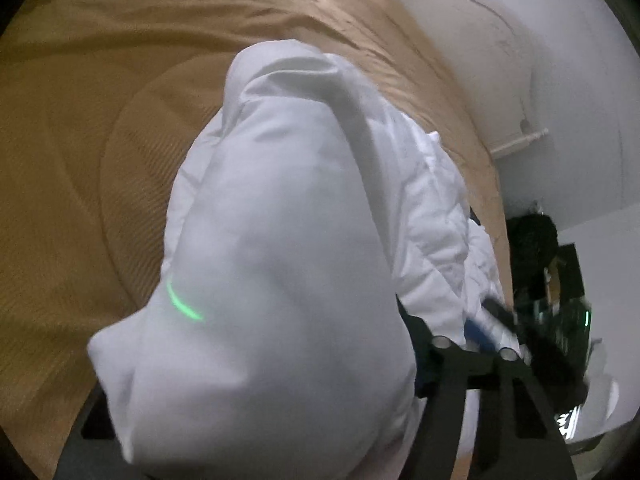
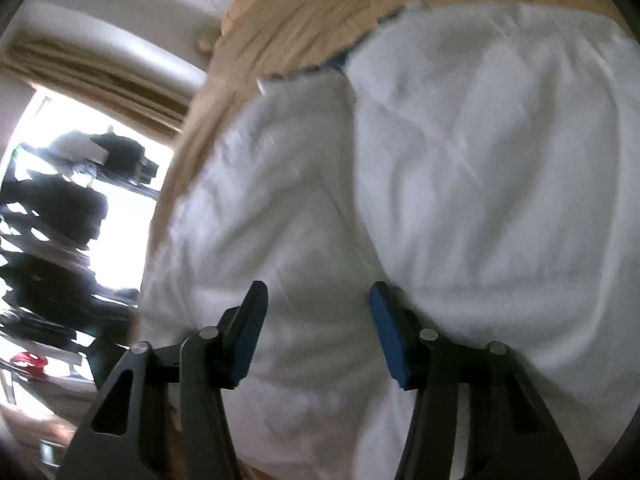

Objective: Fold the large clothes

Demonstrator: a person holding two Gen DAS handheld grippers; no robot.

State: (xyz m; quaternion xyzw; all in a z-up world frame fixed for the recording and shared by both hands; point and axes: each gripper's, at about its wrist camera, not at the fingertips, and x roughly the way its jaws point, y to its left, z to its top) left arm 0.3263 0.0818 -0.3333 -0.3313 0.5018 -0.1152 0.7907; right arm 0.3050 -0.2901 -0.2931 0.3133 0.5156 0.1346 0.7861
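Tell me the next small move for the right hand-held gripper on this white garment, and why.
Probably ease the right hand-held gripper forward and close on the white garment. Its blue pads stand apart with only loose fabric between them, nothing pinched, and the garment lies bunched on the tan bedcover, so a fold needs a firm hold first.
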